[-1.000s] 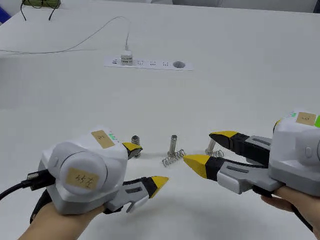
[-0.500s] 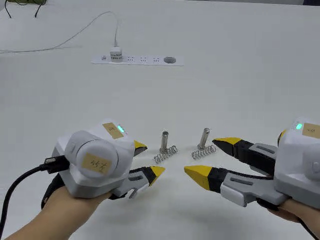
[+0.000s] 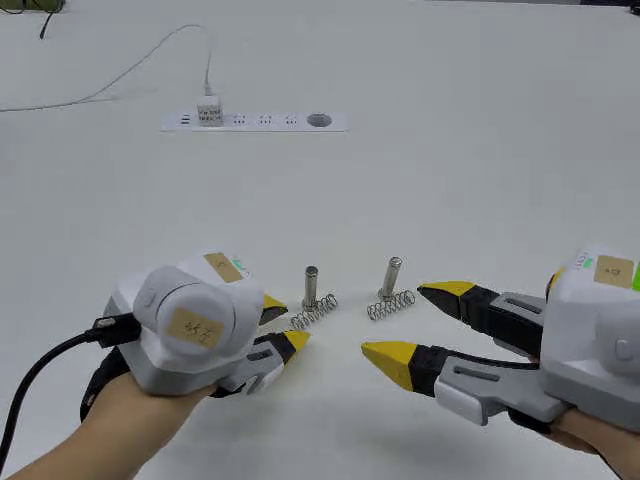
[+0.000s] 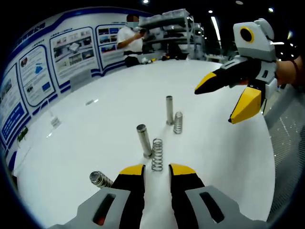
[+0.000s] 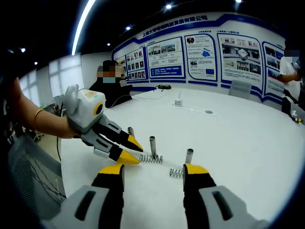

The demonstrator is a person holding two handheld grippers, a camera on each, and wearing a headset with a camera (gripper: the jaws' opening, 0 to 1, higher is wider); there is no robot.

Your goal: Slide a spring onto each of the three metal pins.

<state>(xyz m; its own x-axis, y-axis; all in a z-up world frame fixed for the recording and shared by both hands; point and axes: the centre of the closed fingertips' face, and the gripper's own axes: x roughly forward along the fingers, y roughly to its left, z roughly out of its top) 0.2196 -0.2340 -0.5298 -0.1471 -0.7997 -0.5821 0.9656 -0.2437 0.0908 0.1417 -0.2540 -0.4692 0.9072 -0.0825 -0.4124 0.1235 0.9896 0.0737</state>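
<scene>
landmark: i read every place off the middle pin (image 3: 311,285), which stands upright on the white table (image 3: 480,180).
left gripper (image 3: 291,322): just left of the middle pin and a little nearer to me, low over the table. its jaws are slightly apart and clamp nothing.
first spring (image 4: 157,153): lies flat on the table just beside the foot of the middle pin, on my side of it. in the left gripper view its near end sits at the gap between my jaw tips, and i can't tell whether it touches them.
right pin (image 3: 393,277): upright, to the right of the middle pin and apart from it.
second spring (image 3: 391,305): flat on the table to the right of the middle pin, at the foot of the right pin.
left pin (image 4: 98,178): to the left of the middle pin, with spring coils wrapped round its shaft.
right gripper (image 3: 415,322): to the right of the middle pin and nearer to me. its jaws are spread wide and hold nothing, and the tips point toward the second spring.
power strip (image 3: 255,121): well beyond the middle pin across the table, with a white plug (image 3: 209,110) seated in it.
</scene>
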